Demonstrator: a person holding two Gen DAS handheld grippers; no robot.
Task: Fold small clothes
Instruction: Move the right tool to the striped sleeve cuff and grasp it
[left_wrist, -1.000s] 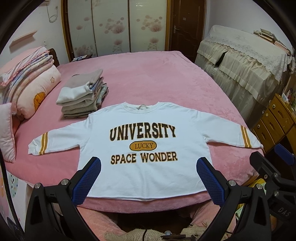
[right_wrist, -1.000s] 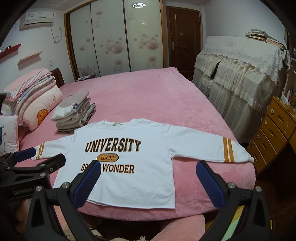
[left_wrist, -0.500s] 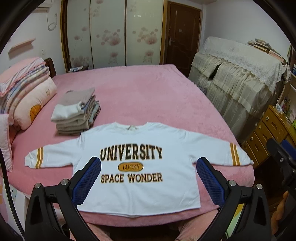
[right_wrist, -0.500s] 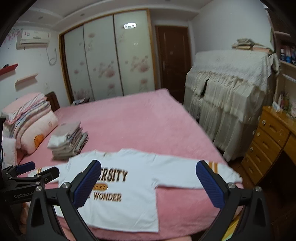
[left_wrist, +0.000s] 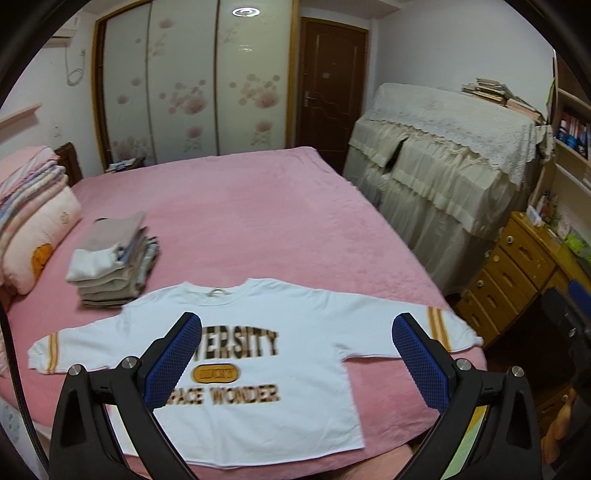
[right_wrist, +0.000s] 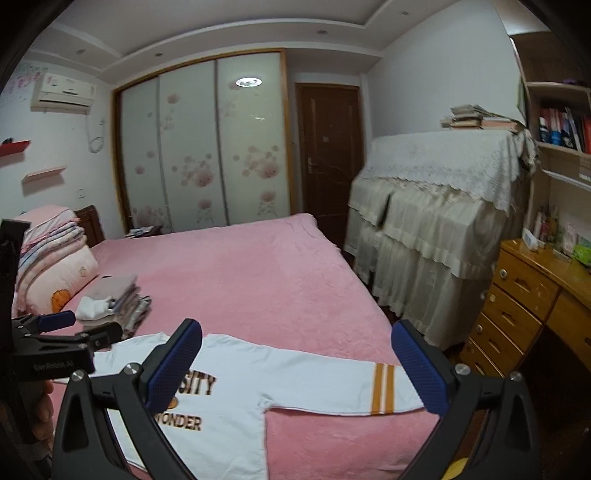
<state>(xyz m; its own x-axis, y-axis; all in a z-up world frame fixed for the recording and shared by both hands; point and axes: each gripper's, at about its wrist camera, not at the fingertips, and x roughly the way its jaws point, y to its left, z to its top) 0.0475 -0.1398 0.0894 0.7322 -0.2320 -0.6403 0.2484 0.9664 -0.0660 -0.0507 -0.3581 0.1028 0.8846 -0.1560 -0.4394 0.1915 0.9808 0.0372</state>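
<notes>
A white long-sleeved sweatshirt (left_wrist: 288, 325) with brown "UNIVERSITY SPACE WONDER" lettering lies flat, front up, sleeves spread, at the near edge of the pink bed (left_wrist: 258, 221). It also shows in the right wrist view (right_wrist: 295, 373), with its orange-striped right cuff (right_wrist: 382, 387). My left gripper (left_wrist: 295, 362) is open and empty, held above the sweatshirt's chest. My right gripper (right_wrist: 295, 369) is open and empty, above the right sleeve. The left gripper also shows at the left edge of the right wrist view (right_wrist: 70, 328).
A stack of folded clothes (left_wrist: 114, 258) sits on the bed's left side, next to piled pillows and quilts (left_wrist: 33, 221). A cloth-covered piece of furniture (left_wrist: 443, 166) and a wooden drawer chest (left_wrist: 509, 280) stand to the right of the bed.
Both grippers have risen and tilted upward, so more of the room and less of the sweatshirt's hem shows. The sweatshirt has not moved.
</notes>
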